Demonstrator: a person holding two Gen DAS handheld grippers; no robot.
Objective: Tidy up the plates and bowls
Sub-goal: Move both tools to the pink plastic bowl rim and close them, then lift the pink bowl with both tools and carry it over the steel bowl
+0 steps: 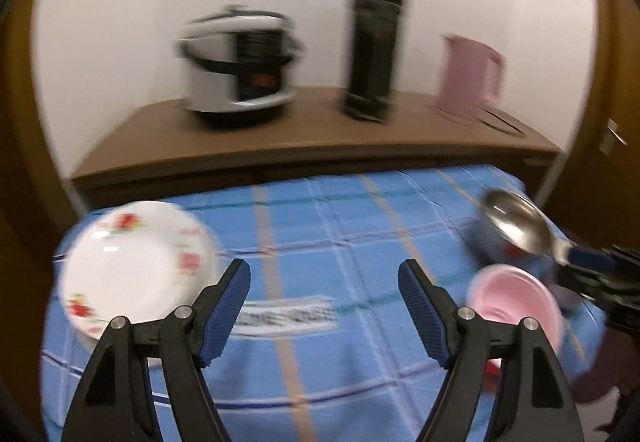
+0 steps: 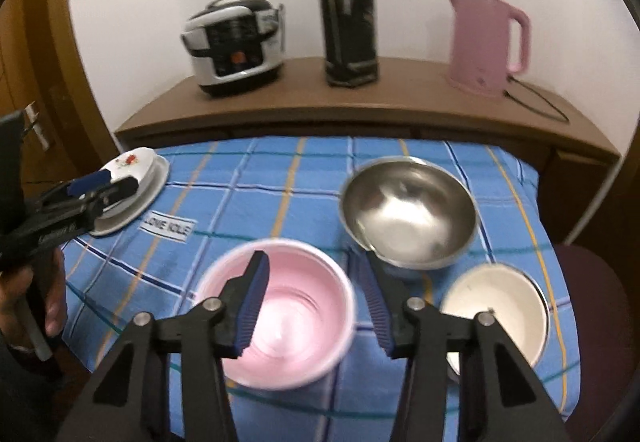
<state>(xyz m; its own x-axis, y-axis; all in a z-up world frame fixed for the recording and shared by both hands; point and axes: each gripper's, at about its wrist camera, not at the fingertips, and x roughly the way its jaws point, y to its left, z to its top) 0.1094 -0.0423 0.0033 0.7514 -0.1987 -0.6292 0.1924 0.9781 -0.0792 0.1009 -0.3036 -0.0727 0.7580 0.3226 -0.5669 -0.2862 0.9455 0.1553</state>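
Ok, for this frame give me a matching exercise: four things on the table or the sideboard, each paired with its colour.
Things:
1. kettle
2. plate
3. large bowl
4. bowl under the right tool

Colours:
A. bare shiny metal
B. pink inside, white rim
C. white with red flowers
D. pink all over

Pairs: 1-D, 2-C, 3-A, 4-B
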